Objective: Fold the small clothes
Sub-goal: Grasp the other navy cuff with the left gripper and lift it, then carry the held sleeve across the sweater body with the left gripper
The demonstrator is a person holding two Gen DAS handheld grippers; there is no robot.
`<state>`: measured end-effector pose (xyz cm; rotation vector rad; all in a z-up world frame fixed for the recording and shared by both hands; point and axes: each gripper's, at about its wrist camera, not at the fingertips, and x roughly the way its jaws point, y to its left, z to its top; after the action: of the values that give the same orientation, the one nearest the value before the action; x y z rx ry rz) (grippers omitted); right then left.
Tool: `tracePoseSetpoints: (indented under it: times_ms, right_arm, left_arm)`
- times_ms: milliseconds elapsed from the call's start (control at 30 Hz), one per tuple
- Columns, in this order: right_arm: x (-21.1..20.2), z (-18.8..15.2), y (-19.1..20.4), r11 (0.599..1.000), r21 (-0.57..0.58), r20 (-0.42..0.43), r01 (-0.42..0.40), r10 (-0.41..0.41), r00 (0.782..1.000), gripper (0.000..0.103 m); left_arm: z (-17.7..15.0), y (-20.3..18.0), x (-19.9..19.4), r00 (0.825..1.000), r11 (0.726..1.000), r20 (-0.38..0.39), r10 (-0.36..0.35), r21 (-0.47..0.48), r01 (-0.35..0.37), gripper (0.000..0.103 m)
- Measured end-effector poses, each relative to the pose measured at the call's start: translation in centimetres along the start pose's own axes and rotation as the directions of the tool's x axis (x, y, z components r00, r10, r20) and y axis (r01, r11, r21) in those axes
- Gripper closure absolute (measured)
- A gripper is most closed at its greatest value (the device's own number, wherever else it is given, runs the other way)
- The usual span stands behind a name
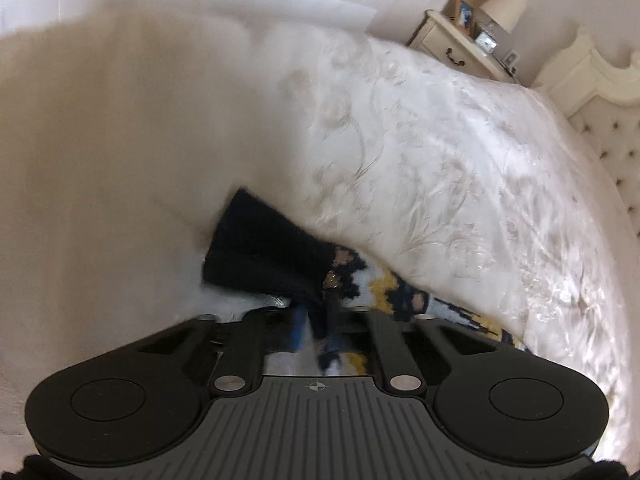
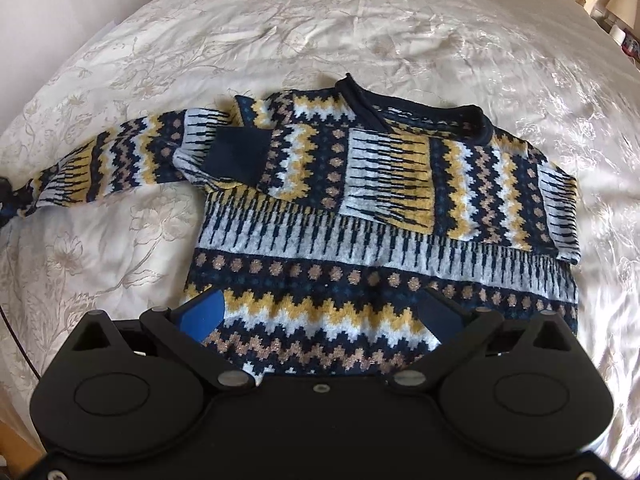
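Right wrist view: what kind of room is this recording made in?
Most likely a bedroom: the patterned sweater lies on a bed with a cream floral bedspread, and the left wrist view shows a nightstand with a lamp beside a tufted headboard.

My left camera looks steeply down, close over the sweater's cuff (image 1: 256, 248). My right looks down over the whole sweater (image 2: 360, 216). Both show the bed (image 1: 460, 168).

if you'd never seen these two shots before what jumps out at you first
The patterned knit sweater in navy, yellow and grey, spread on the cream embroidered bedspread, with one sleeve already folded across its chest. Next, the left gripper, jaws shut on the sweater's navy-cuffed other sleeve, while the right gripper hangs with jaws open over the hem. A cream nightstand stands beyond the bed.
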<state>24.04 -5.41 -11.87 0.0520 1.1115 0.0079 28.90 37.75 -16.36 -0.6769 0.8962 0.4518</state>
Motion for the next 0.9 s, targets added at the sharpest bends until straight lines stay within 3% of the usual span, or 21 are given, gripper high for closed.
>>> tracePoseSetpoints:
  times_ms: [167, 367, 600, 800, 900]
  right_arm:
    - [0.3, -0.3, -1.6, 0.999, 0.045, -0.011, -0.015, 0.016, 1.0, 0.001]
    - [0.5, -1.0, -4.0, 0.997, 0.061, -0.003, -0.047, 0.047, 0.999, 0.001]
    - [0.1, -1.6, -8.6, 0.992, 0.088, 0.021, -0.093, 0.091, 0.996, 0.001]
    - [-0.8, -1.6, -13.9, 0.984, 0.131, 0.06, -0.117, 0.11, 0.992, 0.001]
    - [-1.1, -1.7, -16.4, 0.98, 0.152, 0.074, -0.13, 0.12, 0.99, 0.001]
  left_arm:
    - [-0.1, -4.0, -4.0, 0.995, 0.989, 0.096, -0.016, 0.146, 0.002, 0.097]
    - [-1.1, -11.4, -10.7, 0.967, 0.949, 0.201, -0.157, 0.302, 0.091, 0.097]
    - [-5.9, -21.8, -18.8, 0.901, 0.851, 0.236, -0.365, 0.477, 0.219, 0.097]
    - [-10.5, -29.4, -23.0, 0.835, 0.762, 0.171, -0.523, 0.531, 0.369, 0.097]
    - [-12.5, -32.8, -23.5, 0.814, 0.714, 0.13, -0.567, 0.57, 0.407, 0.097]
